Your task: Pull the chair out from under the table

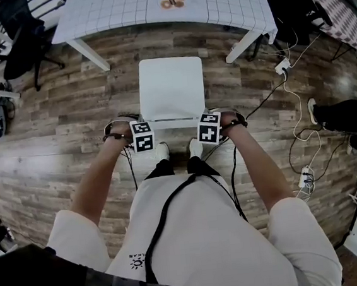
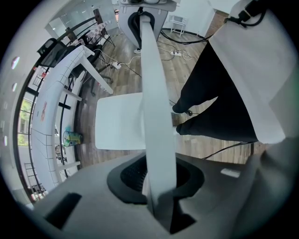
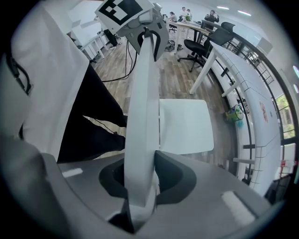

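Two tongs, left (image 1: 143, 135) and right (image 1: 209, 127), clamp one chair (image 1: 171, 86).

Hand-held grippers (image 1: 138, 129) (image 1: 212, 121) clamped (both downward)

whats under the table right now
Two white table legs and wood floor show at its edge. The chair stands clear in front, backrest gripped by the left tongs and right tongs. Further under, the tabletop covers everything.

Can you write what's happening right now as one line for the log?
left gripper: shut on chair backrest | right gripper: shut on chair backrest | chair seat: out from under table
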The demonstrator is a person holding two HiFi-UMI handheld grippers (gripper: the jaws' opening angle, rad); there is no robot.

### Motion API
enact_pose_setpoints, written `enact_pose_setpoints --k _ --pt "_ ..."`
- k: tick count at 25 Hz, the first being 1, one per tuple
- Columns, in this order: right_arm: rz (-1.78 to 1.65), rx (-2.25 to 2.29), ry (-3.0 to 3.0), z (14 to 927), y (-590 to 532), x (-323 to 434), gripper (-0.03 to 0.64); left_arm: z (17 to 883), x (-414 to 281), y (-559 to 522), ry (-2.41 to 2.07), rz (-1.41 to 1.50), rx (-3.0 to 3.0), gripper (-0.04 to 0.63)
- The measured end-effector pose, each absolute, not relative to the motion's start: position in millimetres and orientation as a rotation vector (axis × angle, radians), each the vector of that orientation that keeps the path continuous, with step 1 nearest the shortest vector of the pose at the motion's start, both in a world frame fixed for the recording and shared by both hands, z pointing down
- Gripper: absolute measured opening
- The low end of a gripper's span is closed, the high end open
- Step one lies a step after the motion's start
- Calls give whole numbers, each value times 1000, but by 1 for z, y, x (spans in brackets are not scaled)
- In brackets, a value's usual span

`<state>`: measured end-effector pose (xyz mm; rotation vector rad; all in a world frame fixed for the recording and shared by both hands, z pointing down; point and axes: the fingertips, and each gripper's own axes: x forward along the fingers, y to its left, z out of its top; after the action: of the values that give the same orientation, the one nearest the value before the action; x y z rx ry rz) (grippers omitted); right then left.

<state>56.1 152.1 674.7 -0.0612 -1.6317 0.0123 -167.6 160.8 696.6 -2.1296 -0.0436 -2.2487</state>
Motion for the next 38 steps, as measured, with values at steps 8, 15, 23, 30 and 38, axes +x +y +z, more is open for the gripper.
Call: enact_pose_setpoints --k 8,15,23,30,38 --pt "53 140 -1869 612 150 55 157 616 -132 160 268 -1889 -2339 185" --pt "452 677 -2441 509 123 56 5 525 -96 121 920 -1194 -2955 8" --pt "615 920 -2594 479 98 58 5 529 -98 108 1248 -955 -3144 8" --pt "567 893 -2592 476 92 54 5 535 -107 101 1257 -1011 -3112 8" --pt "541 837 -2567 482 99 39 5 532 -118 101 1291 -984 -3114 8"
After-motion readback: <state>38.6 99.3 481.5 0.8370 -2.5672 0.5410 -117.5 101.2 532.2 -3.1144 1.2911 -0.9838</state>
